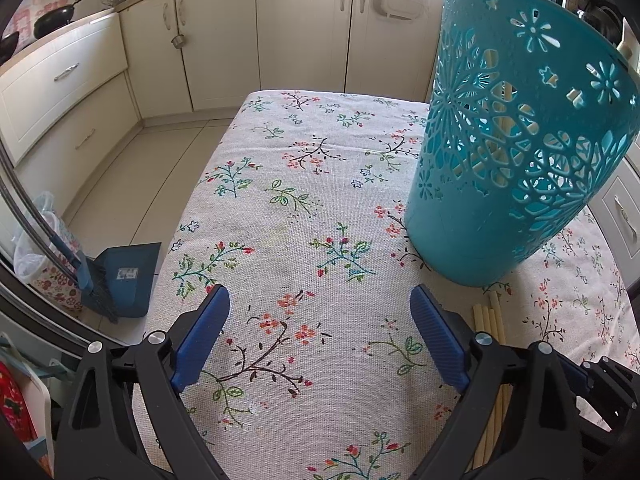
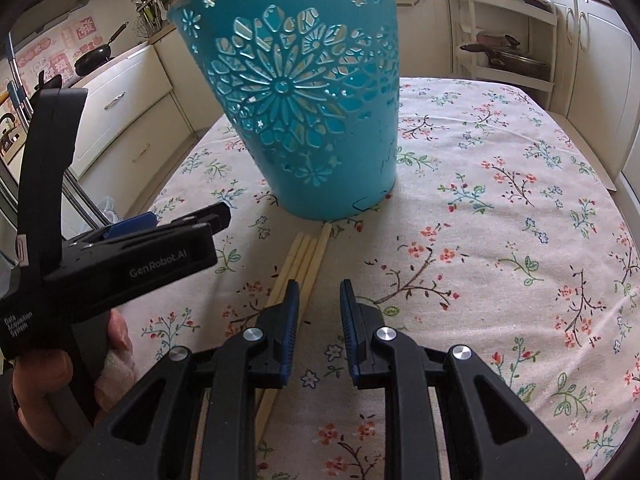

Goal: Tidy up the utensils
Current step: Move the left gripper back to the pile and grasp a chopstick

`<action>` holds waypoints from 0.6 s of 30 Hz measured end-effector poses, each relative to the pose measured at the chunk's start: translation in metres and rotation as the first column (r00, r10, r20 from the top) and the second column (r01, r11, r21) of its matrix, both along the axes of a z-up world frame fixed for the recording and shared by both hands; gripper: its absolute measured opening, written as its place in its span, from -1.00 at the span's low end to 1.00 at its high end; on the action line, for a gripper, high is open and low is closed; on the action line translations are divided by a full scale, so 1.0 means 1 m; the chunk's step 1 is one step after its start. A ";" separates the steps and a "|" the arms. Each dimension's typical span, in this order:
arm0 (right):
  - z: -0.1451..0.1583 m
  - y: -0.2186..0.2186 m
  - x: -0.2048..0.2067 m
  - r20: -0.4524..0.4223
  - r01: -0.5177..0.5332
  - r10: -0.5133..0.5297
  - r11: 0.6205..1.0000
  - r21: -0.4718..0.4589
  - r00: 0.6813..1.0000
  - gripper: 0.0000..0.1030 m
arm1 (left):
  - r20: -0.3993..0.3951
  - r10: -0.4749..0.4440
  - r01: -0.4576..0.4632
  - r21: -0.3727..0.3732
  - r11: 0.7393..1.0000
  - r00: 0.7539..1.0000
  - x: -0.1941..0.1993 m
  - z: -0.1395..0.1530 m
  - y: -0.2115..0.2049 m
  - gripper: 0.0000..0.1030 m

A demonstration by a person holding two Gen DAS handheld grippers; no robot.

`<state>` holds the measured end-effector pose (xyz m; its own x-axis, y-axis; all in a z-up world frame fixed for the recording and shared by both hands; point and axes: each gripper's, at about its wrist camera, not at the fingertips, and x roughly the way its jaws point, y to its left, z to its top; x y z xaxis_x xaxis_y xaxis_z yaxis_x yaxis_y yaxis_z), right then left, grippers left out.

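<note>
Cream kitchen cabinets [image 1: 224,36] ring a bench [image 1: 304,208] covered with a flowered cloth. On that cloth a bundle of pale wooden chopsticks [image 2: 306,256] lies flat, its far ends just short of the base of a teal perforated basket [image 2: 304,92], which stands upright near the middle of the bench. Through the cut-outs in the left wrist view, more pale sticks [image 1: 505,120] show standing inside the basket.

From the right wrist camera, the right gripper [image 2: 319,298] hovers over the near part of the bundle; its blue-padded jaws stand a narrow gap apart with only cloth between them, and the left pad [image 2: 291,312] overlaps the chopsticks in the picture, though whether it touches them cannot be told. To its left the left gripper [image 1: 320,300] is held by a hand [image 2: 60,376]; in its own view its jaws are spread wide, with bare cloth between them and the chopsticks just outside the right finger.

Farther out, a black frying pan [image 1: 54,20] sits on the counter at the left, and a blue dustpan [image 1: 124,276] with a brush stands on the tiled floor beside the bench.
</note>
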<state>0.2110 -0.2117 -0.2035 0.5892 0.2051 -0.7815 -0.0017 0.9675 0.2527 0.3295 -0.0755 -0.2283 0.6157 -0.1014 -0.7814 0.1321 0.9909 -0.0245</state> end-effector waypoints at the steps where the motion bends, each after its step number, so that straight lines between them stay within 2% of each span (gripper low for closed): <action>1: -0.001 0.001 0.001 -0.006 -0.001 0.001 1.000 -0.006 1.000 -0.58 | 0.000 0.000 0.000 0.000 1.000 1.000 0.000 0.000 0.000 0.70; 10: -0.001 0.008 0.003 -0.013 -0.010 0.010 0.998 -0.055 1.000 -0.59 | 0.000 0.001 -0.001 -0.001 1.000 1.000 0.000 0.000 0.000 0.71; 15: 0.002 0.012 -0.006 -0.033 -0.082 0.079 0.991 -0.102 0.996 -0.78 | -0.001 0.004 -0.004 -0.004 1.000 1.000 0.001 0.000 0.000 0.71; 18: 0.003 0.008 -0.024 -0.044 -0.112 0.107 0.986 -0.127 0.993 -0.78 | -0.001 0.003 -0.003 -0.005 1.000 1.000 0.000 -0.001 -0.001 0.71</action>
<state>0.1874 -0.2040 -0.2009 0.5390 0.1628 -0.8264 -0.1024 0.9865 0.1276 0.3299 -0.0765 -0.2288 0.6156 -0.1033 -0.7813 0.1294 0.9912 -0.0292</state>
